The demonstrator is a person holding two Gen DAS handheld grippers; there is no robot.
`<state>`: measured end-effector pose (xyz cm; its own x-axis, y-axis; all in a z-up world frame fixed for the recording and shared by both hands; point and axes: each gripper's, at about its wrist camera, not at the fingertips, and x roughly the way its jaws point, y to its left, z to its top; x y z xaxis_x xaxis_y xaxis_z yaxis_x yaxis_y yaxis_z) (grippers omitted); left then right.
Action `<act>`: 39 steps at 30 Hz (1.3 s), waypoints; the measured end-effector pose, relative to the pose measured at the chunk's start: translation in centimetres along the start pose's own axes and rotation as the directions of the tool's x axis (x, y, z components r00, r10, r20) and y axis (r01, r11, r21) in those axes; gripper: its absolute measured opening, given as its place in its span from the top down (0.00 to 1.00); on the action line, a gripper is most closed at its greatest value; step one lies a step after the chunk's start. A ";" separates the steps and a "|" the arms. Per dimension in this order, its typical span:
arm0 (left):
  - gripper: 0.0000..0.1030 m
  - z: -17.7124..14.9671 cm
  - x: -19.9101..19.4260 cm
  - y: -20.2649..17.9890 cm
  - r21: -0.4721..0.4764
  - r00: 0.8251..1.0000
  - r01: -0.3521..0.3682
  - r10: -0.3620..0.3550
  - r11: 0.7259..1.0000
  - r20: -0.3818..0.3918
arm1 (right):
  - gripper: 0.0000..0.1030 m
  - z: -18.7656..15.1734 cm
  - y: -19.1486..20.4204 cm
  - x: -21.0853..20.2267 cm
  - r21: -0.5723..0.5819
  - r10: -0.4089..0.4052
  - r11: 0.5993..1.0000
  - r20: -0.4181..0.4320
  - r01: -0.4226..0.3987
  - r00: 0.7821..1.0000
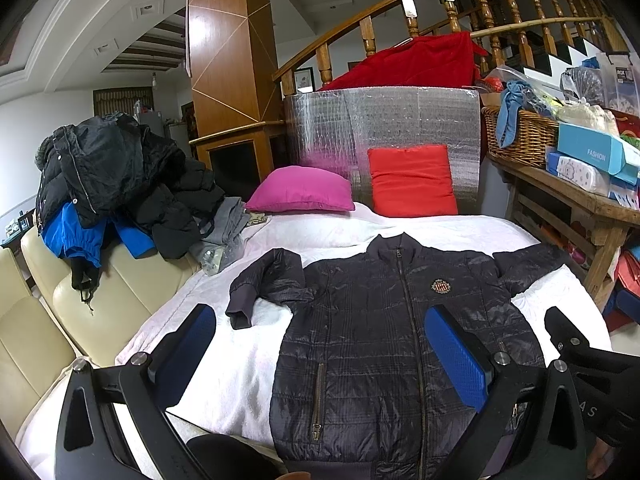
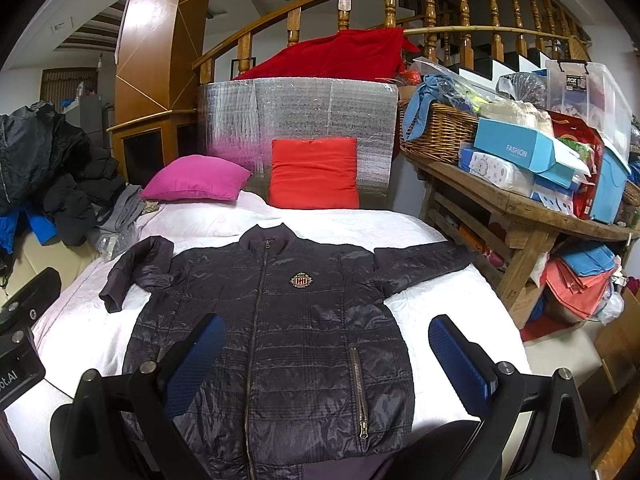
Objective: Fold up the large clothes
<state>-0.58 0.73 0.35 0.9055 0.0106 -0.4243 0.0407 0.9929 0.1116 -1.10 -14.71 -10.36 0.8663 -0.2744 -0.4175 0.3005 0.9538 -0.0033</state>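
Jacket lies flat and zipped on the bed so we can fold it; left tool and right tool hang above, both wide apart and empty

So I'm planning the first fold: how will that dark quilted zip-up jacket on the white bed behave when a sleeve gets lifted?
The dark quilted zip-up jacket will probably be floppy: its bent sleeve already lies crumpled. The shiny shell suggests it may slip between the fingers. Thin padding hints it is light for its size, so it may drag across the white bed cover.
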 end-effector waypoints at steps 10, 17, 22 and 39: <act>0.00 -0.1 0.0 0.0 0.001 1.000 -0.001 0.001 1.000 0.002 | 0.00 -0.1 0.0 0.0 0.002 0.002 1.000 0.000 -0.002 1.000; 0.00 -0.1 0.2 0.0 0.003 1.000 0.000 0.000 1.000 -0.003 | 0.00 -0.2 0.1 0.1 0.004 0.001 1.000 -0.004 -0.001 1.000; 0.00 -0.2 0.4 0.1 0.000 1.000 -0.002 0.002 1.000 -0.003 | 0.00 -0.2 0.1 0.1 0.002 0.001 1.000 -0.006 -0.001 1.000; 0.00 -0.7 2.3 0.3 -0.005 1.000 -0.006 0.006 1.000 -0.028 | 0.00 -0.3 0.1 1.7 -0.005 -0.007 1.000 -0.036 0.007 0.999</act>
<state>1.23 1.13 -1.18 0.8937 0.0193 -0.4482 0.0334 0.9934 0.1095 0.27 -15.00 -11.37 0.8493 -0.2768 -0.4496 0.3045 0.9524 -0.0112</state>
